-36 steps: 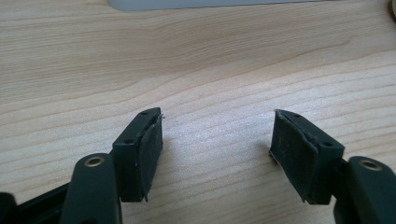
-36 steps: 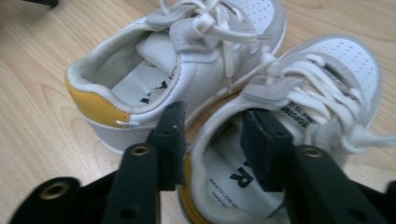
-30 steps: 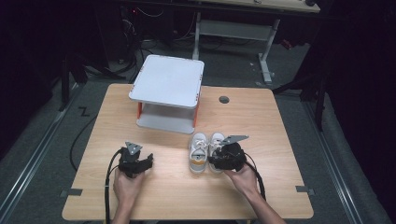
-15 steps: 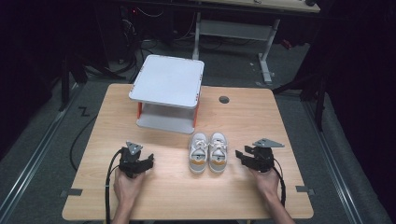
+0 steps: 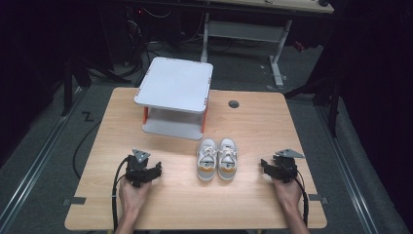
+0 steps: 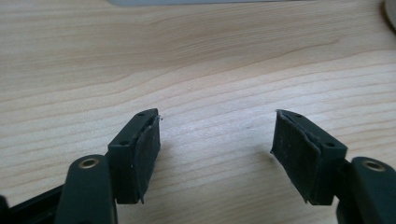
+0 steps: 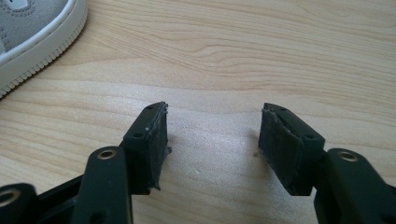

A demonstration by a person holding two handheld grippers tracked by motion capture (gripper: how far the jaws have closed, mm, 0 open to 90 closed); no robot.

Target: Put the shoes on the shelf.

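Observation:
A pair of small grey and white shoes (image 5: 217,158) stands side by side, toes toward me, in the middle of the wooden table (image 5: 253,209). Left of the pair, my left gripper (image 5: 157,169) rests low over the table, open with bare wood between its jaws (image 6: 215,144). To the right of the shoes, my right gripper (image 5: 263,165) is apart from them. Its jaws have just been opening and stand wide with nothing between them (image 7: 212,140). In the right gripper view, the side of one shoe (image 7: 32,28) shows at the upper left.
A white two-level shelf (image 5: 175,97) with orange posts stands at the back of the table, behind the shoes. A round cable hole (image 5: 234,104) lies to its right. Dark floor, cables and desk frames surround the table.
My right gripper has drawn away from the shoes to the right and come down near the table, its jaws spreading. The shoes stay side by side. The left gripper has kept still.

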